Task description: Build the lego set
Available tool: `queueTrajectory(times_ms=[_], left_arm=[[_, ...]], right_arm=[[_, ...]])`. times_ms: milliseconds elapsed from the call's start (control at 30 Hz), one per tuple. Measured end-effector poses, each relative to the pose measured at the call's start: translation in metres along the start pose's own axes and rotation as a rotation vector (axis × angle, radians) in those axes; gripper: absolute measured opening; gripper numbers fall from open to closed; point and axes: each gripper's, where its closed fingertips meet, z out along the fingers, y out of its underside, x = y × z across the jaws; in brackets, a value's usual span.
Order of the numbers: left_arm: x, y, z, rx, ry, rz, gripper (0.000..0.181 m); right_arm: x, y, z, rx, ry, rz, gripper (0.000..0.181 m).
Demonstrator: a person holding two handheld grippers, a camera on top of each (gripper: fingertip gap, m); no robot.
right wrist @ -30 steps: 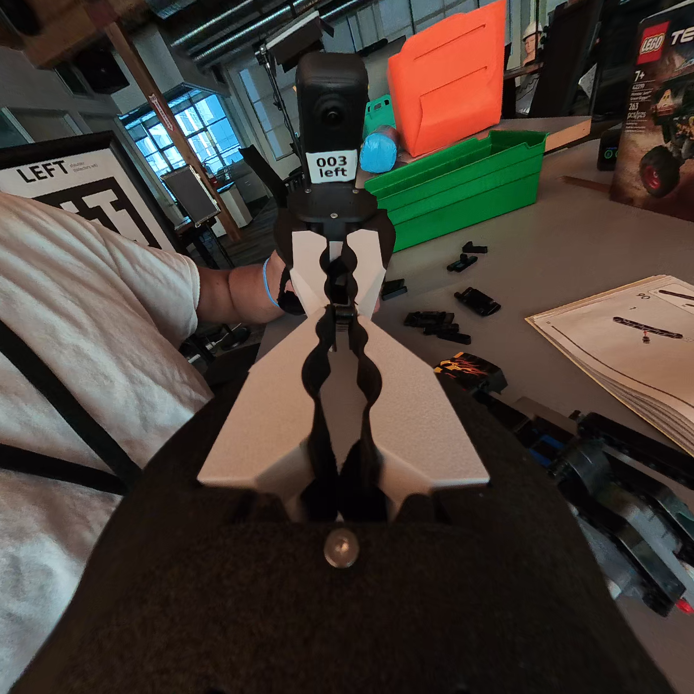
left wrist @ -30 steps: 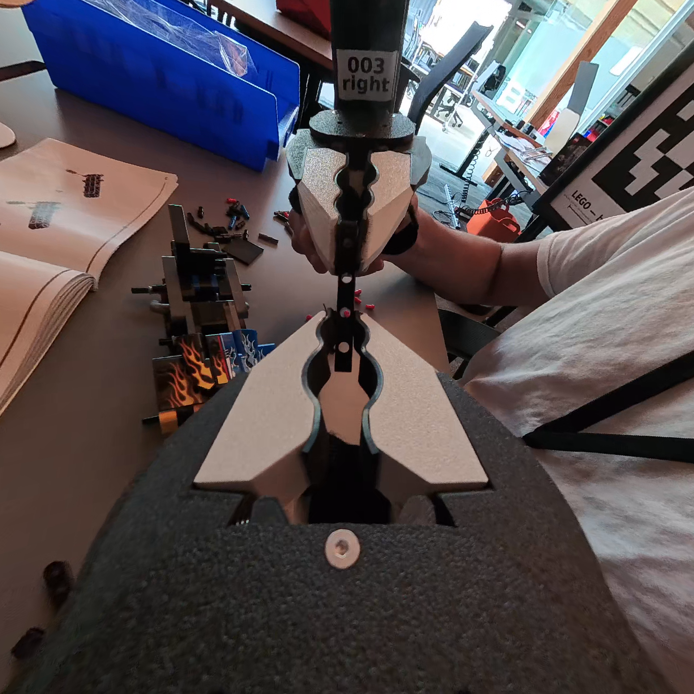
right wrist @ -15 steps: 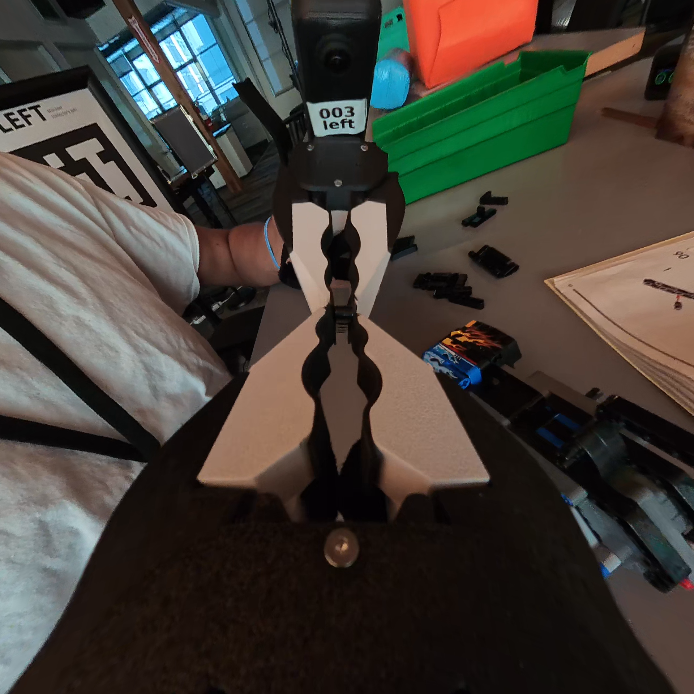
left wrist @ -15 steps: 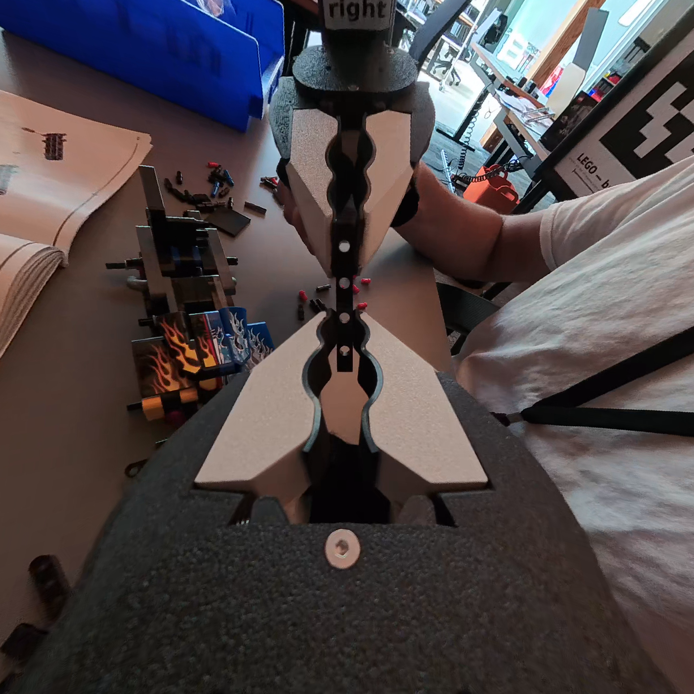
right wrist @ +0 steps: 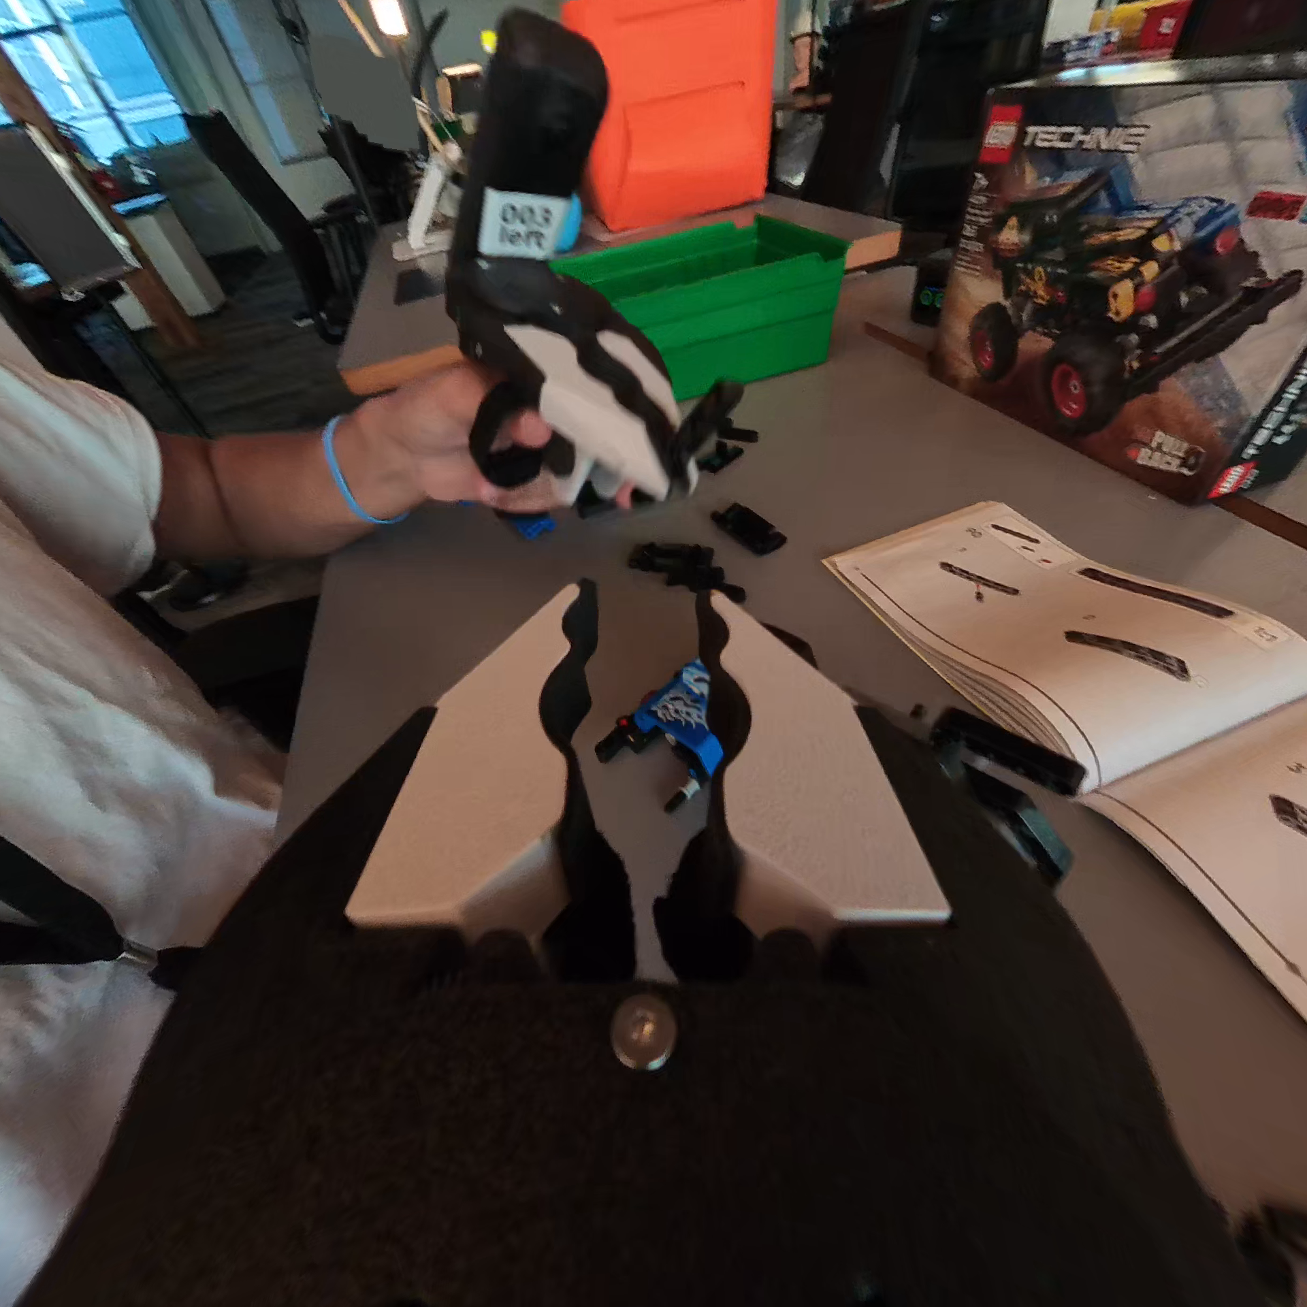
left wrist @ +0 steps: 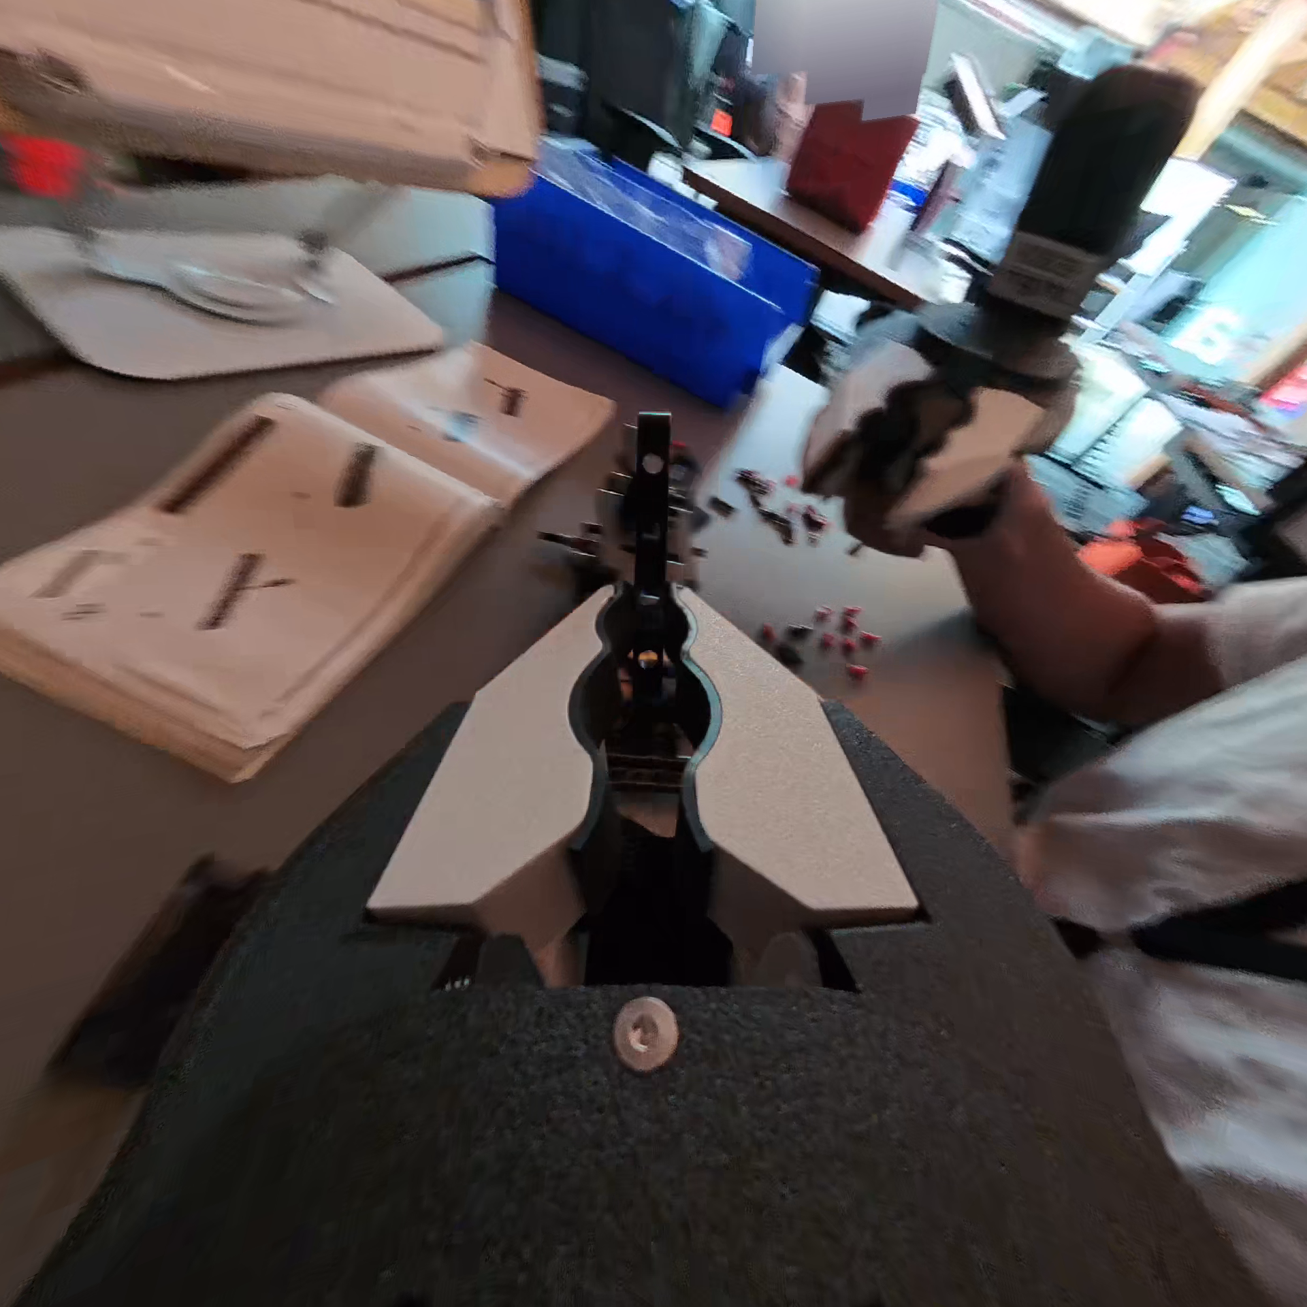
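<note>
My left gripper [left wrist: 647,597] is shut on a thin black lego beam [left wrist: 651,488] that sticks out past its fingertips, above the table. In the right wrist view the left gripper [right wrist: 665,481] is held up at the far left with the beam [right wrist: 707,428] at its tips. My right gripper [right wrist: 645,594] is open and empty above the table. A small blue lego piece with a flame sticker [right wrist: 675,714] lies on the table and shows between its fingers. The right gripper [left wrist: 849,481] also shows, blurred, at the upper right of the left wrist view.
An open instruction booklet [right wrist: 1096,672] lies to the right, with part of the dark model [right wrist: 1004,771] beside it. Loose black parts [right wrist: 679,566] and small red pins [left wrist: 841,636] are scattered on the table. A green bin [right wrist: 721,297], a blue bin [left wrist: 651,283] and the set's box [right wrist: 1131,283] stand at the back. There is about 9 cm between the tips of the two grippers.
The two grippers were tip to tip on the black beam. The right gripper has let go and opened, and both have swung apart. The left gripper keeps the beam.
</note>
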Motion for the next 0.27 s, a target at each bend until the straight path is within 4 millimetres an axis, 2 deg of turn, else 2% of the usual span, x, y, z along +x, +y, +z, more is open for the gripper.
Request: queueTrajectory(times_ms=[67, 167, 267], left_arm=[[-0.025, -0.002, -0.014, 0.037, -0.137, 0.02, 0.006], [-0.054, 0.011, -0.024, 0.041, -0.279, 0.023, 0.006], [-0.058, 0.014, -0.022, 0.045, -0.277, -0.005, 0.006]], right_arm=[[0.0, 0.003, -0.008, -0.005, 0.062, -0.022, 0.027], [0.0, 0.019, -0.02, -0.054, 0.179, -0.061, 0.027], [-0.001, 0.038, -0.027, -0.113, 0.257, -0.054, 0.031]])
